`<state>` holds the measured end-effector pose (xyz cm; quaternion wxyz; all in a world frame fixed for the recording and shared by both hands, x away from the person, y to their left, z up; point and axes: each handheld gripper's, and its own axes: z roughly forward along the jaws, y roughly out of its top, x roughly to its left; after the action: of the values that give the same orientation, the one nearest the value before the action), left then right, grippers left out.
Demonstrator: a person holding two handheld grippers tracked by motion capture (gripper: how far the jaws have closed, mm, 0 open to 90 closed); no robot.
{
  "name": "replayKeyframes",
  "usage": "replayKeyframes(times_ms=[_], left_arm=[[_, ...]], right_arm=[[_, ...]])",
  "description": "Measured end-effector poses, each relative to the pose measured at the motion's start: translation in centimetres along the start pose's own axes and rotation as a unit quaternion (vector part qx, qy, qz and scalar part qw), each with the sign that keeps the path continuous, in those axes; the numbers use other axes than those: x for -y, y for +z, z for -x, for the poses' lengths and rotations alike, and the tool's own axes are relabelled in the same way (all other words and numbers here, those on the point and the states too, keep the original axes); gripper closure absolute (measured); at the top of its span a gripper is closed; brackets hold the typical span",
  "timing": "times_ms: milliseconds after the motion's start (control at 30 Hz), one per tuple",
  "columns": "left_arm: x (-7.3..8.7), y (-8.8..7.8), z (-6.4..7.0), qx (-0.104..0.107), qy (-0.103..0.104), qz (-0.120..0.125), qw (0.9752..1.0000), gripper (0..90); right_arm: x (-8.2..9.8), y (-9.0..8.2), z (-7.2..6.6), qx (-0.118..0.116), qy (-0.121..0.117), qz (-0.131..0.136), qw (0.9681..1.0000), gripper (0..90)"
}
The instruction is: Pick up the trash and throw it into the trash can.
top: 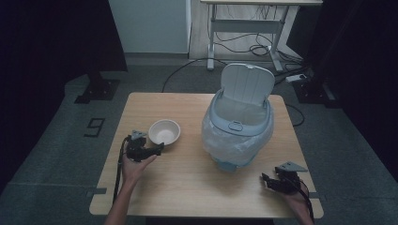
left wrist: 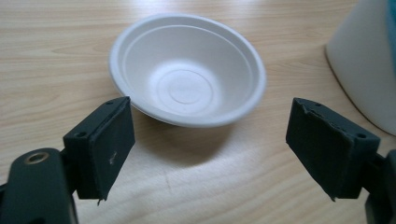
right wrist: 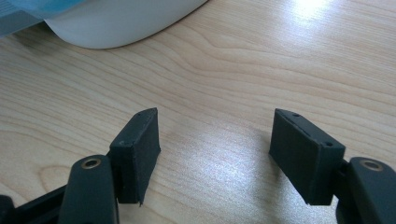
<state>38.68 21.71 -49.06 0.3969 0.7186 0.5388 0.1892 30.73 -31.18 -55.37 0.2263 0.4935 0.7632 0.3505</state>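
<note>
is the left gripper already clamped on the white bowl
No, in the left gripper view the left gripper has its jaws spread wide, and the white bowl sits on the table beyond them, untouched.

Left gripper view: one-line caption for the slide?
Open left gripper, fingers spread just short of an empty white bowl on the wooden table.

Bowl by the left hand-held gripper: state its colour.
White bowl, plain; clearest in the left gripper view.

One legible marking: the numeral "9" on the floor, left of the table.
</note>
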Motion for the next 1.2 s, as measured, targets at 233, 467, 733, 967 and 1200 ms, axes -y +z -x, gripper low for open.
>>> replayKeyframes(times_ms=[233, 467, 733, 967, 1200], left_arm=[[-0.7, 1.3, -1.4, -0.020, -0.005, -0.013, 0.9997, 19.6], [-1.5, 3.0, -2.7, -0.040, -0.007, -0.020, 0.9990, 22.4], [-2.1, 5.0, -4.3, -0.062, -0.012, -0.030, 0.9976, 27.6], [-1.6, 6.5, -5.0, -0.052, -0.018, -0.052, 0.9971, 36.5], [-1.2, 7.2, -4.6, -0.032, -0.010, -0.060, 0.9976, 55.8]], right_arm=[[0.0, 0.0, 0.0, 0.001, 0.002, 0.000, 1.0000, 32.8], [0.0, 0.0, -0.1, 0.003, 0.004, 0.000, 1.0000, 32.7], [0.0, 0.0, 0.0, 0.002, 0.004, 0.000, 1.0000, 32.6], [0.0, 0.0, 0.0, 0.002, 0.004, 0.000, 1.0000, 32.5], [0.0, 0.0, 0.0, 0.001, 0.006, 0.001, 1.0000, 32.4]])
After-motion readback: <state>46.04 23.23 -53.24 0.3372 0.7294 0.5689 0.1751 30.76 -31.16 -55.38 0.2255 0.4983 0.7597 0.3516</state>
